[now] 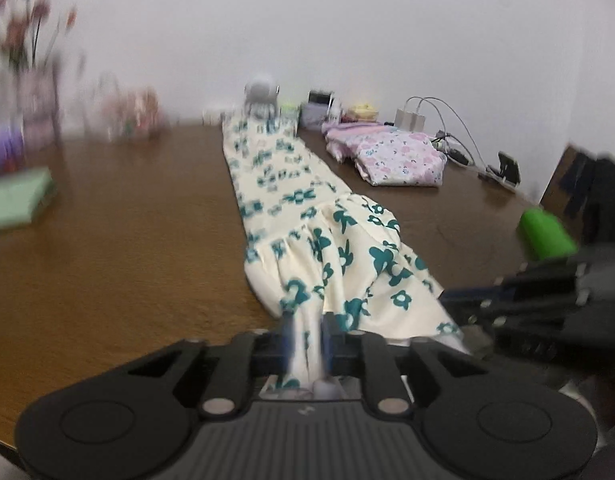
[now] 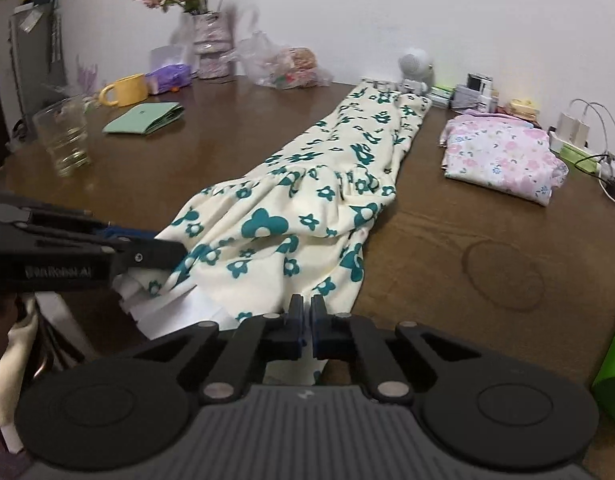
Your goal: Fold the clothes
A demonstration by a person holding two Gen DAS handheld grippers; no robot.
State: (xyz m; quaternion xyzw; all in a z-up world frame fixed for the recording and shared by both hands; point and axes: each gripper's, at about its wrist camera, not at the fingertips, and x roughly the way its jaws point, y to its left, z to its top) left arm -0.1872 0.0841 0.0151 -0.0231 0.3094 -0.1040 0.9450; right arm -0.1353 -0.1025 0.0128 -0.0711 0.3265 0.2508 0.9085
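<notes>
Currently: dress, long axis running away across table; left gripper and right gripper both clamped on near hem (side by side).

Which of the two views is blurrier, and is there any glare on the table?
Left wrist view: motion-smeared, worst at the left edge, where the green book streaks; the dress stays readable. Right wrist view: sharp, with the drinking glass crisp and soft sheen on the table, no harsh glare.
</notes>
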